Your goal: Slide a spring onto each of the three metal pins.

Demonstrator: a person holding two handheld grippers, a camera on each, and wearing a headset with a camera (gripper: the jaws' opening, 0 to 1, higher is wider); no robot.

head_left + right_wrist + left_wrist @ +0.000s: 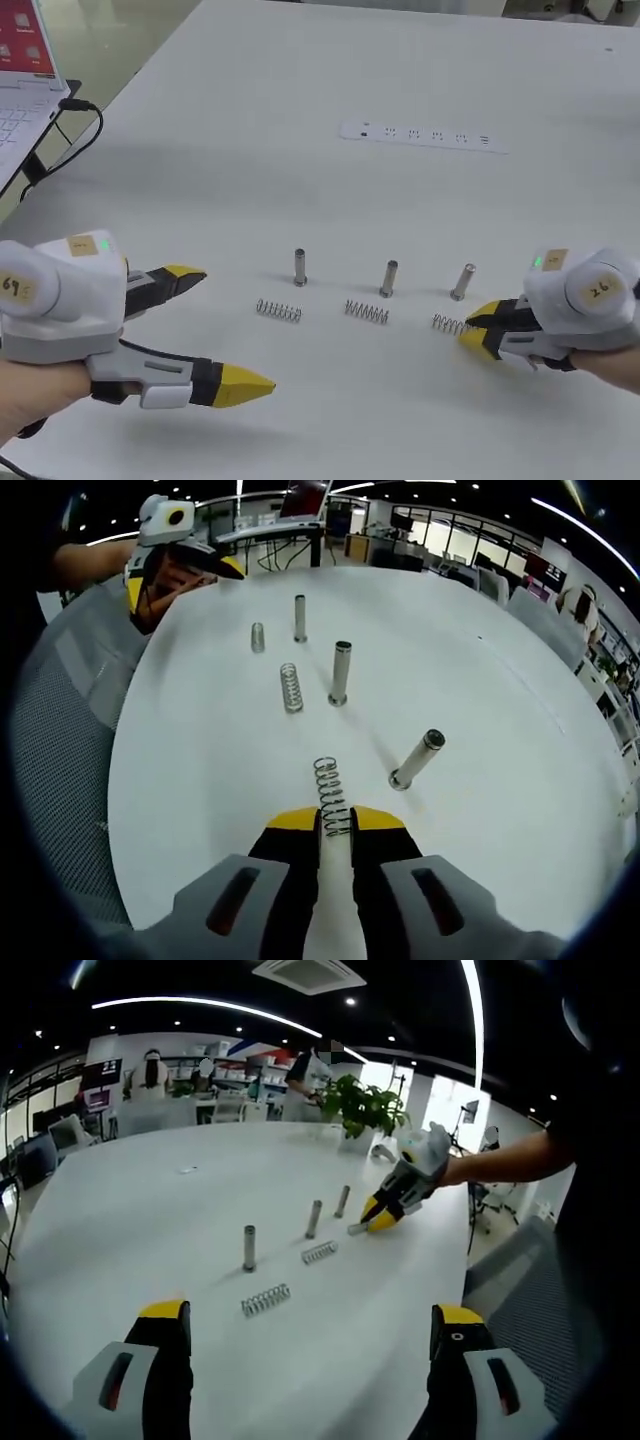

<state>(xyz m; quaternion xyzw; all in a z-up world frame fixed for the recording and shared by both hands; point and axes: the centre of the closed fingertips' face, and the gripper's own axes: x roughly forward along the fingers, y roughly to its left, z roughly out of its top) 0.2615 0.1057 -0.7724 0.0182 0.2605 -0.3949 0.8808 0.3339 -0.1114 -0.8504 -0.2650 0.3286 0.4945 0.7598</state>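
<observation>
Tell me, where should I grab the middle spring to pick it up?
Pinch the middle spring across its coils near one end, coming down from above. It lies flat on the table in front of the middle pin, so the other end stays free to slip over the pin.

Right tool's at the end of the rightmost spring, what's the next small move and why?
Probably lift the spring and tip it upright over the nearest pin. The right tool looks shut on its near end, and that pin stands bare close beside it.
</observation>
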